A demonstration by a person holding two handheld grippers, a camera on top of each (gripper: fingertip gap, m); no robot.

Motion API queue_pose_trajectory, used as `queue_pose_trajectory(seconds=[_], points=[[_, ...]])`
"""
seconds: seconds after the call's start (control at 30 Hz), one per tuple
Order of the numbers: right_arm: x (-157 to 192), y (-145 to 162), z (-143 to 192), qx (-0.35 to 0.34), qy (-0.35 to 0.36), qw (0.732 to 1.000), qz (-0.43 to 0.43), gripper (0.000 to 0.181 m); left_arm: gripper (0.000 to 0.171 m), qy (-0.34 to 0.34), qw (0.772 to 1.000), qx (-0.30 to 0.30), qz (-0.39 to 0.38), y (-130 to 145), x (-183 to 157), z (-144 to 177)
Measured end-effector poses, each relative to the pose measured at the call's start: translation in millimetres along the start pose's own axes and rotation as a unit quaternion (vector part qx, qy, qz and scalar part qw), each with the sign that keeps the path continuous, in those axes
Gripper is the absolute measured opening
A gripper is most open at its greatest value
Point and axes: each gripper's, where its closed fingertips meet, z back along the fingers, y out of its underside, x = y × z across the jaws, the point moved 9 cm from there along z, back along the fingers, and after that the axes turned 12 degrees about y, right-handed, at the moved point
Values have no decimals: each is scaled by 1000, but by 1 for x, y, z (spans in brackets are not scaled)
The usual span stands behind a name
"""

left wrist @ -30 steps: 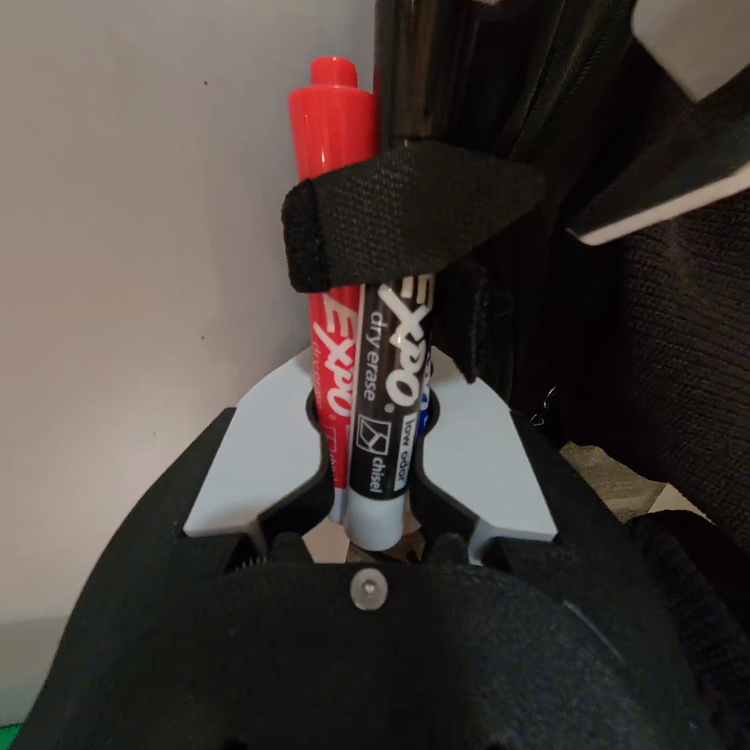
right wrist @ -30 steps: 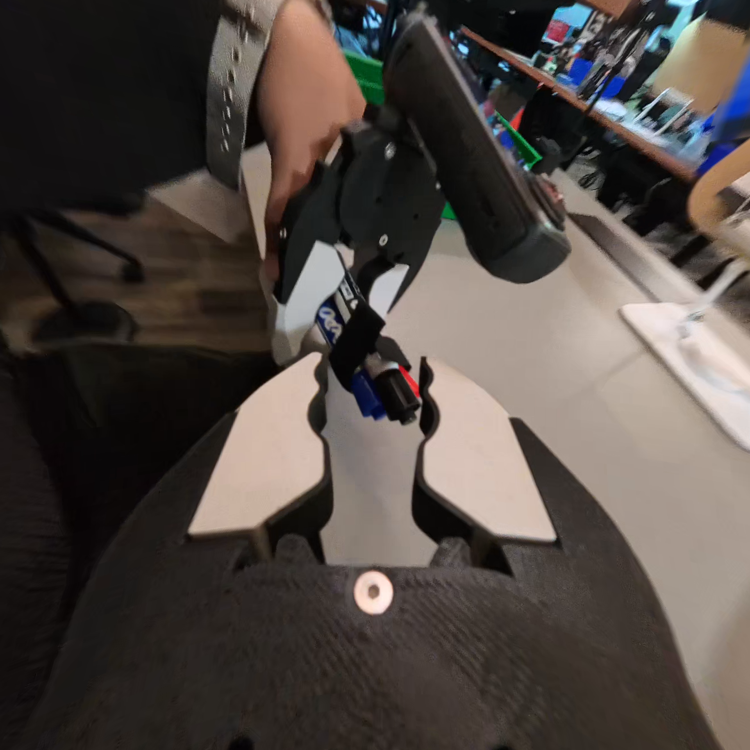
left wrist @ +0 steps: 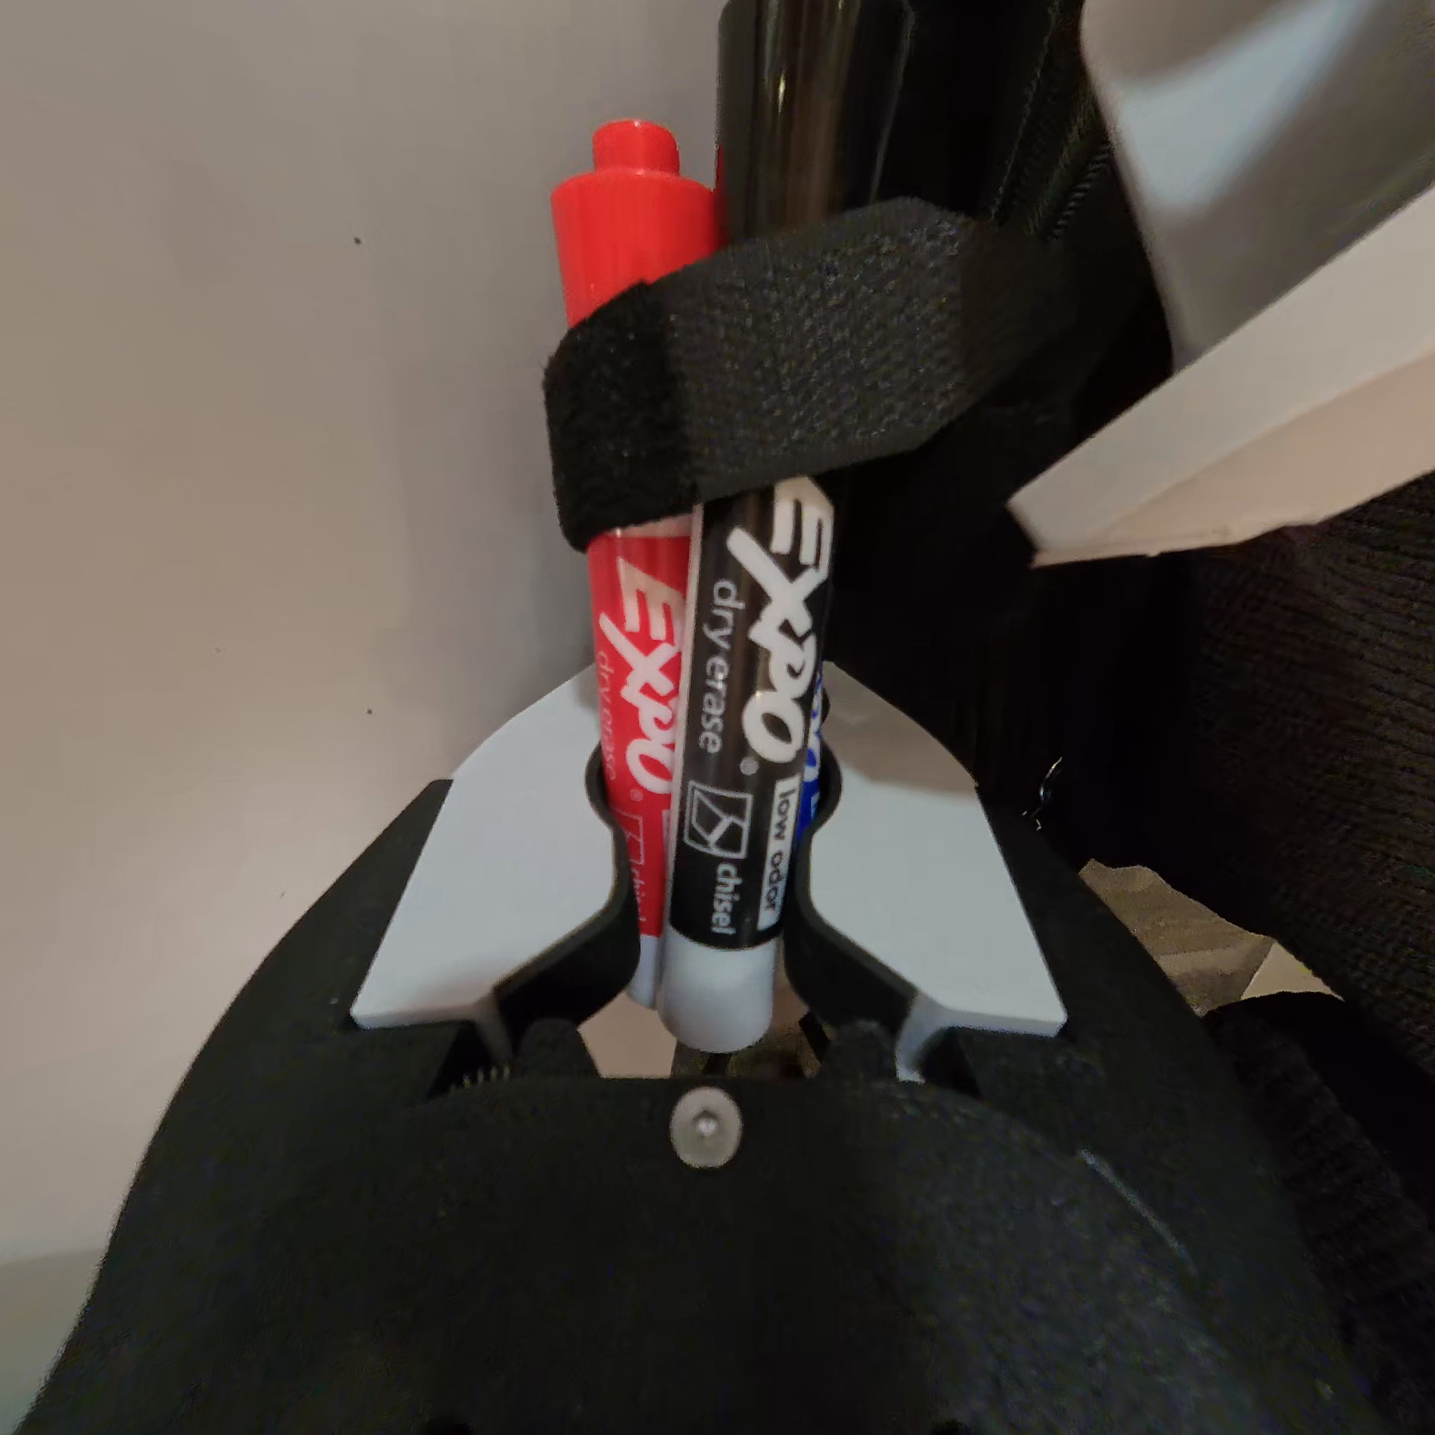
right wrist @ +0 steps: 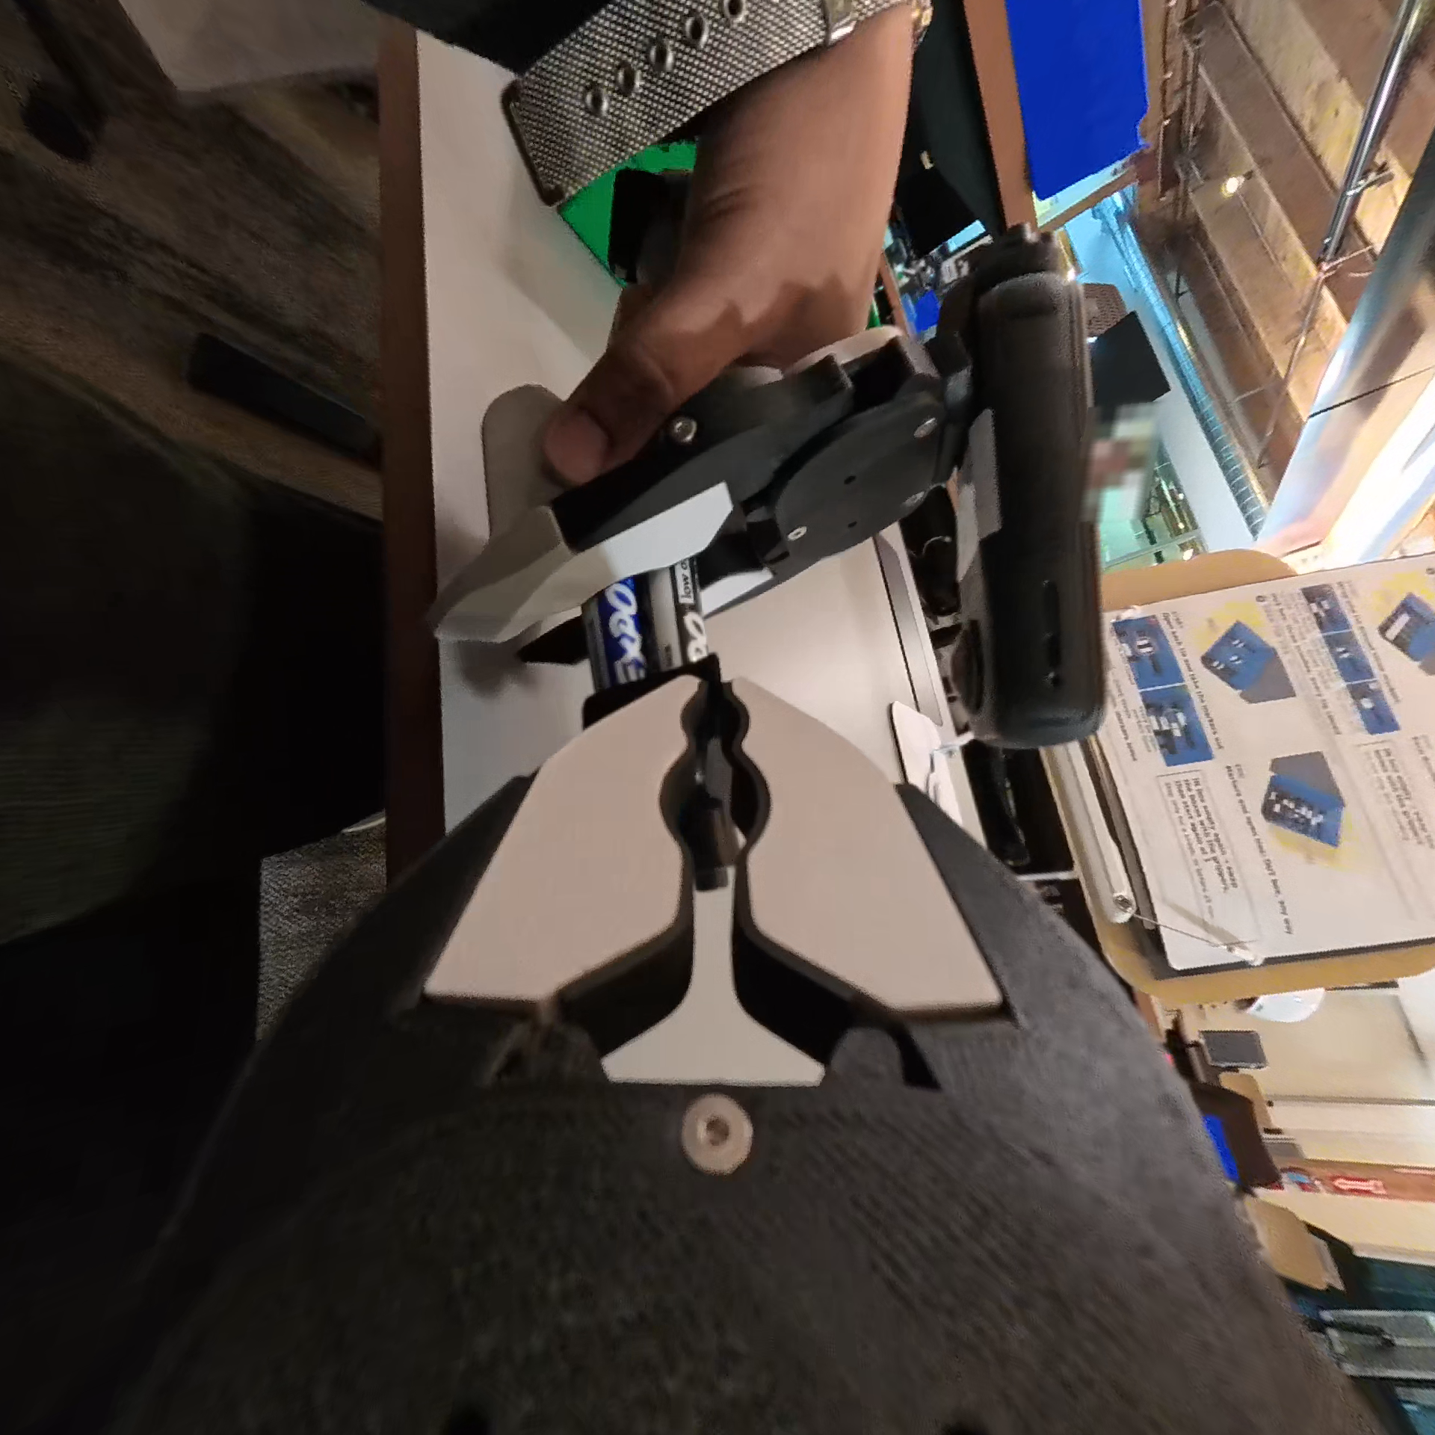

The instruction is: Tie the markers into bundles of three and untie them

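My left gripper [left wrist: 710, 699] is shut on a bundle of three markers: a red one [left wrist: 629, 310], a black one [left wrist: 745, 738] and a blue one [left wrist: 815, 745] mostly hidden behind. A black hook-and-loop strap [left wrist: 776, 373] wraps the bundle and runs off to the upper right. In the right wrist view, my right gripper [right wrist: 718, 687] is shut on the strap's free end [right wrist: 713, 784], just below the blue marker [right wrist: 621, 644] and black marker [right wrist: 683, 621]. A hand [right wrist: 738, 272] holds the left gripper [right wrist: 497, 613] there. One right finger [left wrist: 1242, 427] shows in the left wrist view.
A white table [right wrist: 481, 272] lies under the grippers, with a green object [right wrist: 621, 186] behind the hand. A printed instruction sheet on a board [right wrist: 1281, 738] stands to the right. Dark clothing [left wrist: 1281, 776] fills the right of the left wrist view. Some 9 centimeters of space lies between my two pairs of fingers.
My right gripper was open in front of the bundle's caps; it has rolled, moved in and shut on the strap's end. The left gripper still grips the bundle.
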Motion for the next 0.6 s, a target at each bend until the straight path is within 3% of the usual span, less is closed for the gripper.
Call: queue_pose_trajectory(seconds=[0.3, 0.47, 0.6], points=[[2, 4, 1, -13, 45, 998, 41, 6, 45, 11, 1000, -16, 5, 4, 4, 2], [-1, 5, 8, -40, 28, 998, 24, 42, 45, 12, 1000, -18, 8, 5, 5, 3], [-10, 19, 9, 7, 9, 1000, -20, 43, 45, 12, 1000, -18, 10, 5, 5, 3]])
